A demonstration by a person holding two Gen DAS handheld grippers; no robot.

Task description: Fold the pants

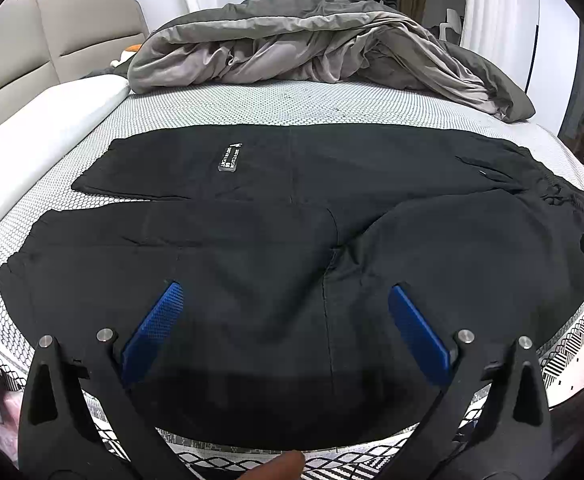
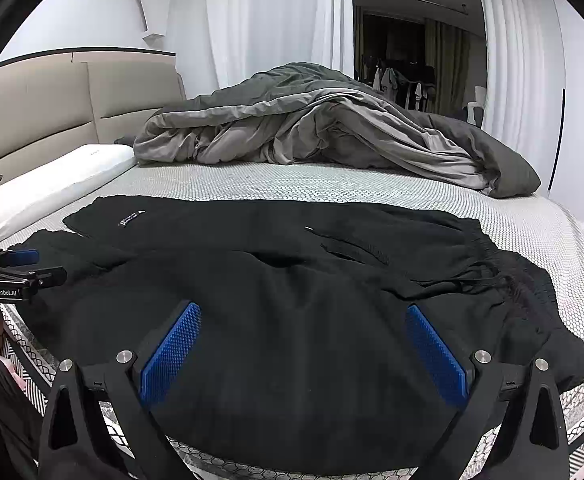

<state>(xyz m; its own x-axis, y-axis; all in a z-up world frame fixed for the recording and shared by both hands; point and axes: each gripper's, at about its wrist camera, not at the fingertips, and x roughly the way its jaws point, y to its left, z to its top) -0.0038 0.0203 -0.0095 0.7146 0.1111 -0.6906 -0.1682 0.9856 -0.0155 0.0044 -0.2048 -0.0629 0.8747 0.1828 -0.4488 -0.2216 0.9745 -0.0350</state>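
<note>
The black fabric pants (image 1: 275, 216) are lying spread across the near half of the bed (image 1: 251, 104), on its white honeycomb-patterned mattress cover, with both legs running toward the left, headboard end and the gathered waistband with its drawstring (image 2: 488, 276) bunching toward the right edge. The nearer leg is draping slightly over the near edge, which is putting that side within easy reach. The two legs are lying side by side, not stacked, so the first fold is not yet made. A small white printed label (image 1: 229, 157) is showing on the far leg.

The left gripper (image 1: 285, 300) is hovering over the crotch seam with its blue-padded jaws standing wide apart, holding nothing. The right gripper (image 2: 304, 320) is hanging over the seat area nearer the waistband, jaws likewise apart and empty. They are probably spaced this way to take the near edge at two points, though contact with the cloth is hard to judge.

A crumpled grey duvet (image 2: 332, 132) is sitting along the far edge, well apart from the pants, and a white pillow (image 2: 59, 176) is lying at the left end.
</note>
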